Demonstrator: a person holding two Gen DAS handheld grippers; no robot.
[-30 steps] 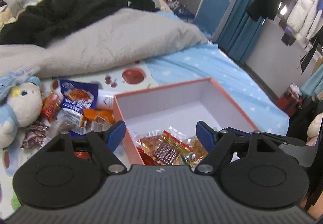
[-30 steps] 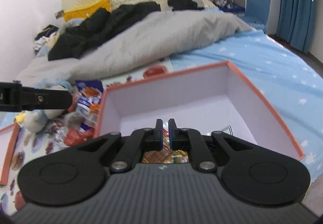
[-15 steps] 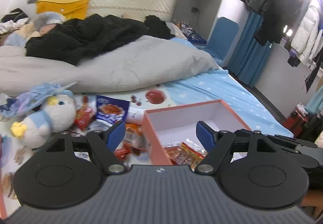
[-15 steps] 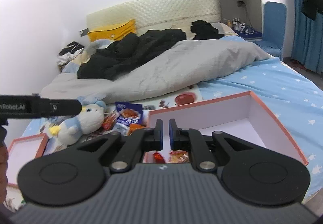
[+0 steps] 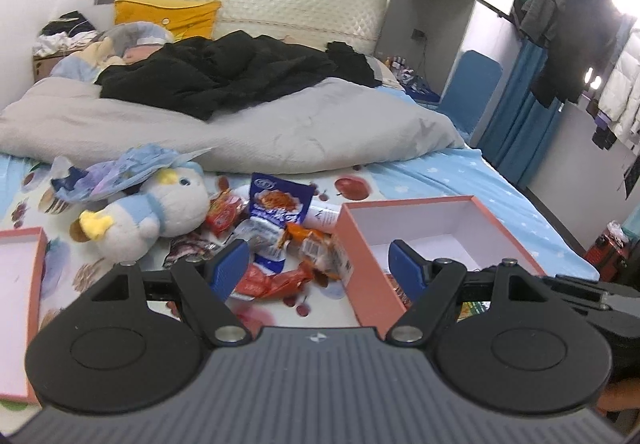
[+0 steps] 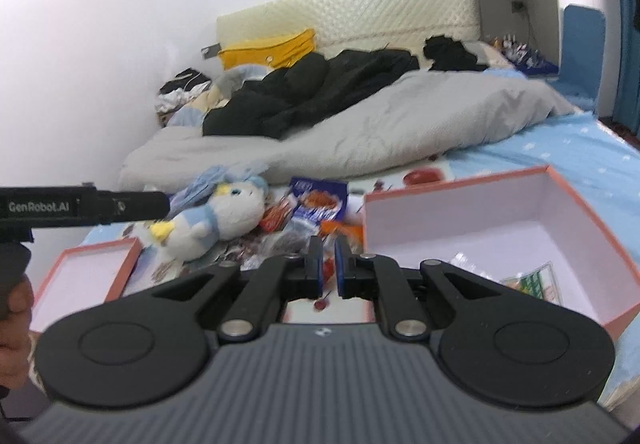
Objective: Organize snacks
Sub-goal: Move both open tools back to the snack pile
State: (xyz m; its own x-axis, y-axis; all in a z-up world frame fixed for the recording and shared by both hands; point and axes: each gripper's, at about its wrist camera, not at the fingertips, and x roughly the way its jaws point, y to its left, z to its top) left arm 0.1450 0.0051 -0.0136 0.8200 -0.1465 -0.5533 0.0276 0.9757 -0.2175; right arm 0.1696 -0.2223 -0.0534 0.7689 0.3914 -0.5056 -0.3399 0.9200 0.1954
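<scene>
So the bed (image 5: pixel 460 180) fills most of both views, with a grey duvet (image 5: pixel 280 132) bunched across the middle and black clothes (image 5: pixel 224 76) piled on top of it toward the headboard. Lower right of the left wrist view there's the open pink box (image 5: pixel 360 244), white inside, and the right wrist view shows a few snack packets (image 6: pixel 532 280) lying in its near corner. The box lid (image 6: pixel 120 268) sits at the lower left. A plush penguin (image 5: pixel 160 208) lies left of centre, and the loose snack pile (image 5: pixel 280 228) is spread on the sheet between it and the box. Left gripper (image 5: pixel 316 264) is spread wide, holding nothing, hovering above the pile. Right gripper (image 6: pixel 328 268) has its fingers pressed nearly together with nothing in them.
</scene>
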